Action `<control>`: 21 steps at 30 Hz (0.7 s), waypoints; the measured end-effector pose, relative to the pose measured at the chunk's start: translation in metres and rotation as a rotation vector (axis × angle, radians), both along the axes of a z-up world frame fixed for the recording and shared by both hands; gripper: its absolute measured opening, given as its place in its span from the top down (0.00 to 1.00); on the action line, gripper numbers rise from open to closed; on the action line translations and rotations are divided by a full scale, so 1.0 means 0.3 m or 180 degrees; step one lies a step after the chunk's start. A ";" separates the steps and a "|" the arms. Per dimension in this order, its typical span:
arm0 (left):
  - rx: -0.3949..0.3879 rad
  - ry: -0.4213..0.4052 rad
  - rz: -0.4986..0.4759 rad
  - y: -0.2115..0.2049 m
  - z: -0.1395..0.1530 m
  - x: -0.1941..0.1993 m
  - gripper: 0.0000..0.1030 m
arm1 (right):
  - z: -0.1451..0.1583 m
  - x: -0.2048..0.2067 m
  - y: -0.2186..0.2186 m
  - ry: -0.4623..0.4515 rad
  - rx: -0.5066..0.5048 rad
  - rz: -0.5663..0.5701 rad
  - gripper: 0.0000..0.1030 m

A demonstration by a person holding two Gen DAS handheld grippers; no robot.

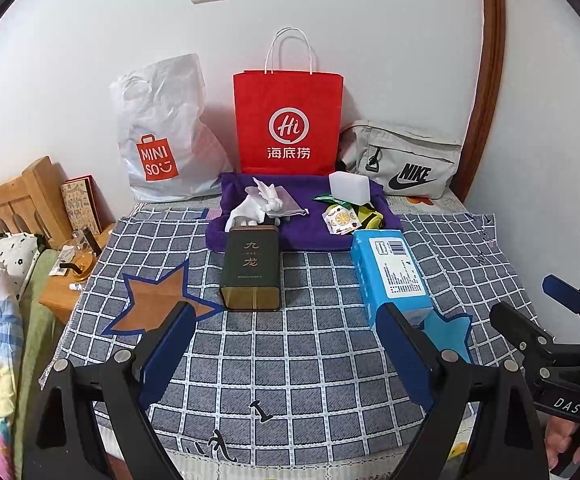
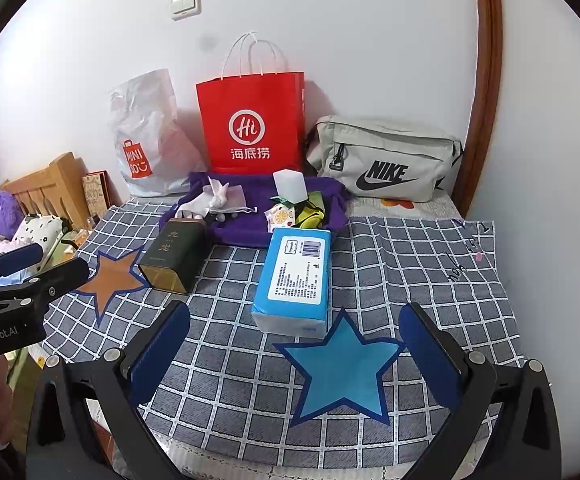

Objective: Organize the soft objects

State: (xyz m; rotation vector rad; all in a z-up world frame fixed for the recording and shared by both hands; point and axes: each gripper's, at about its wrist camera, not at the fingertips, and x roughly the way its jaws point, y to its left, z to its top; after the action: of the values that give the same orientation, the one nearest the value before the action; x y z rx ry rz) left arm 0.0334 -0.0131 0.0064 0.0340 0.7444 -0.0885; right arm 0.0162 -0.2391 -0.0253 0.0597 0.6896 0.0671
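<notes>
A purple towel (image 1: 310, 232) (image 2: 249, 224) lies at the back of the checked cloth (image 1: 290, 360) (image 2: 410, 272). On it lie white socks (image 1: 245, 210) (image 2: 193, 204), a sheer pouch with a white bow (image 1: 273, 198) (image 2: 225, 196), a white block (image 1: 349, 188) (image 2: 288, 185), a fruit-print packet (image 1: 340, 220) (image 2: 279, 215) and a yellow-green cloth (image 1: 370, 216) (image 2: 310, 210). A dark tin (image 1: 251, 268) (image 2: 175, 256) and a blue tissue pack (image 1: 390, 276) (image 2: 296, 276) lie in front. My left gripper (image 1: 285, 352) and right gripper (image 2: 296, 354) are open, empty, near the front edge.
A Miniso plastic bag (image 1: 161, 136) (image 2: 141, 140), a red paper bag (image 1: 287, 124) (image 2: 251, 120) and a grey Nike bag (image 1: 406, 160) (image 2: 386, 160) stand against the wall. An orange star (image 1: 157, 304) (image 2: 109, 276) and a blue star (image 2: 342, 368) mark the cloth. A bedside stand (image 1: 61, 292) is left.
</notes>
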 end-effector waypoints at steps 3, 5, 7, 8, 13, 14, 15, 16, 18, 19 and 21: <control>0.0000 0.0000 -0.0005 0.001 0.000 0.001 0.11 | 0.004 -0.006 0.003 -0.0006 -0.0005 0.0002 0.00; 0.0003 -0.0005 -0.0006 0.001 0.000 0.000 0.11 | 0.004 -0.008 0.004 -0.0007 -0.0002 0.0003 0.00; 0.0002 -0.0002 0.0000 0.001 0.000 -0.001 0.11 | 0.005 -0.009 0.004 -0.0007 -0.0002 0.0003 0.00; -0.0001 -0.0004 0.0001 0.000 0.001 -0.002 0.11 | 0.006 -0.010 0.005 -0.0007 -0.0006 0.0001 0.00; -0.0011 0.0003 0.0012 0.003 0.001 -0.003 0.11 | 0.006 -0.010 0.004 -0.0009 -0.0001 0.0005 0.00; -0.0022 0.0006 0.0020 0.003 0.001 -0.004 0.11 | 0.007 -0.012 0.004 -0.0012 -0.0003 0.0007 0.00; -0.0029 0.0007 0.0026 0.002 0.001 -0.007 0.11 | 0.008 -0.012 0.004 -0.0011 -0.0002 0.0008 0.00; -0.0035 0.0008 0.0029 0.000 0.001 -0.007 0.11 | 0.008 -0.012 0.004 -0.0013 -0.0003 0.0008 0.00; -0.0035 0.0010 0.0030 0.001 0.001 -0.006 0.11 | 0.009 -0.013 0.003 -0.0011 -0.0002 0.0006 0.00; -0.0032 0.0009 0.0028 0.002 0.001 -0.006 0.11 | 0.009 -0.013 0.003 -0.0012 0.0000 0.0007 0.00; -0.0029 0.0007 0.0031 0.002 0.001 -0.007 0.11 | 0.008 -0.013 0.003 -0.0013 -0.0004 0.0007 0.00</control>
State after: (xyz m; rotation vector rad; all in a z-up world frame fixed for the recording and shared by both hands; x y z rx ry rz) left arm 0.0314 -0.0126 0.0068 0.0217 0.7463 -0.0827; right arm 0.0124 -0.2382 -0.0228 0.0575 0.6857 0.0690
